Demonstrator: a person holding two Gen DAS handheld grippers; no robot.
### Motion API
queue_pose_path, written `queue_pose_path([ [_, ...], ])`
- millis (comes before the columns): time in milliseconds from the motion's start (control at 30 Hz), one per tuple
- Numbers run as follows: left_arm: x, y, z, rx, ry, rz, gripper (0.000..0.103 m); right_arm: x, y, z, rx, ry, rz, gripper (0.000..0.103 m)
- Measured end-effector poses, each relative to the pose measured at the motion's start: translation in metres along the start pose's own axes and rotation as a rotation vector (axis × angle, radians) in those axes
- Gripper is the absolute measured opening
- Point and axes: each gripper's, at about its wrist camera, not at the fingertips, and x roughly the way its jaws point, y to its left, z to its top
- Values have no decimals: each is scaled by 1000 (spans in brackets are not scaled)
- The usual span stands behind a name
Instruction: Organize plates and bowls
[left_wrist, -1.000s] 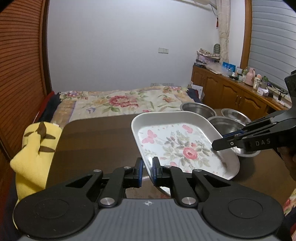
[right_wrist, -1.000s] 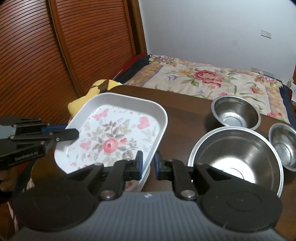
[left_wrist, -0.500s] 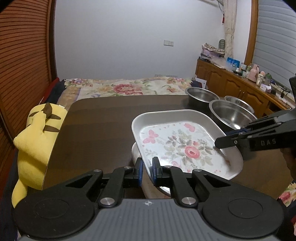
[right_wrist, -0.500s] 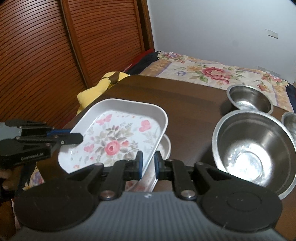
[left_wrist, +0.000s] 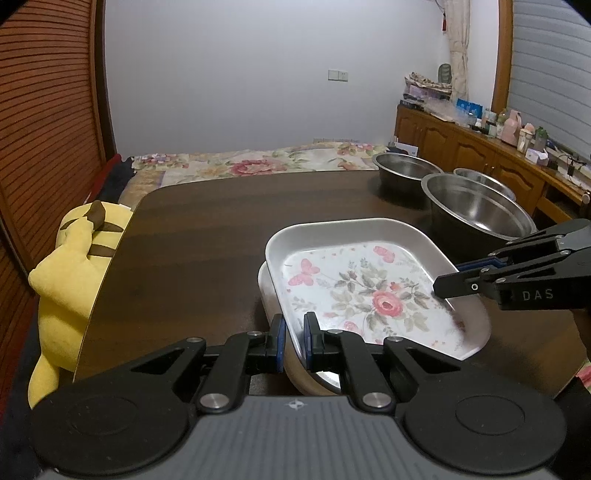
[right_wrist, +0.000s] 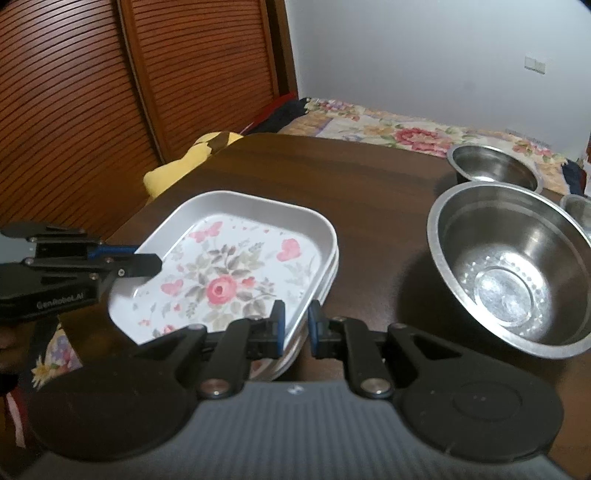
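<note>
While both tools pinch it, the white rectangular floral-print plate (left_wrist: 369, 291) sits just over a second white plate (left_wrist: 264, 291) stacked beneath, near the front edge of the dark wooden table (left_wrist: 207, 236). Left gripper (left_wrist: 293, 339) is clamped on the plate's near-left rim; right gripper (right_wrist: 295, 325) is clamped on the opposite rim, w/ rim between blue pads on each. Both point downward at a slant. Right of the plates stand three steel bowls: large steel bowl (right_wrist: 513, 269) closest, medium steel bowl (right_wrist: 495, 168) behind it, small steel bowl (right_wrist: 578, 210) at far right. Wide bare tabletop lies left & behind the plates. Yellow plush toy (left_wrist: 70, 280) leans at the table's left edge.
</note>
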Motion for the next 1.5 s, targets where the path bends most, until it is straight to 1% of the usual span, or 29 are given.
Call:
queue_pose_path([
  [233, 6, -2, -5, 4, 0, 9, 11, 0, 6, -8, 2, -65, -50, 15],
  [533, 5, -6, -6, 31, -23, 39, 12, -2, 11, -19, 41, -126, -49, 16],
  [633, 7, -7, -6, 44, -26, 53, 13, -2, 8, -19, 61, -134, -38, 18],
  [800, 9, -8, -8, 55, -34, 67, 14, 0, 12, -20, 54, -155, -56, 18],
  [1000, 14, -7, -10, 54, -44, 73, 14, 1, 11, -21, 66, -171, -51, 20],
  [1067, 17, -8, -10, 68, -54, 83, 14, 2, 11, -21, 73, -180, -54, 20],
  [1200, 20, -8, -9, 75, -63, 96, 14, 3, 11, -27, 77, -206, -68, 20],
  [1267, 24, -6, -8, 75, -66, 100, 14, 4, 14, -29, 58, -215, -70, 22],
  [1333, 27, -4, -7, 82, -66, 108, 15, 3, 15, -30, 63, -213, -60, 22],
  [1400, 27, -3, -5, 80, -63, 114, 18, 1, 14, -31, 68, -211, -42, 23],
  [1500, 25, 2, -2, 59, -60, 110, 19, -1, 10, -31, 79, -216, -34, 23],
])
